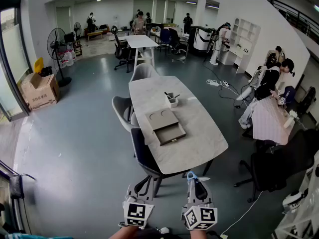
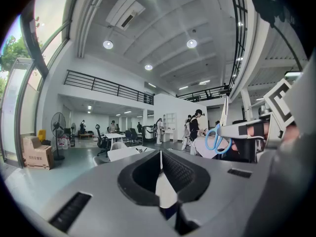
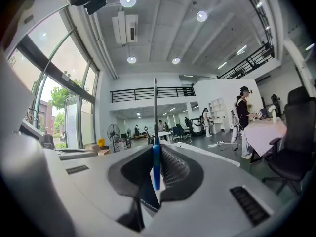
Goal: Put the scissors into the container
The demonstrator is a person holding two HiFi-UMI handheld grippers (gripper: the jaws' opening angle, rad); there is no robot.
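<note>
Right gripper (image 3: 157,176) pinching scissors (image 3: 156,157), short of the table (image 1: 199,133)
Blue handle sits between its jaws, blade sticking out past them; left gripper (image 2: 161,174) is pressed together on nothing. Container (image 1: 172,100) stands on the table, well apart from both.

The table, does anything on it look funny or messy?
Only the flat box on the table: its drawer sits pulled out. The small container stands upright and nothing looks spilled.
</note>
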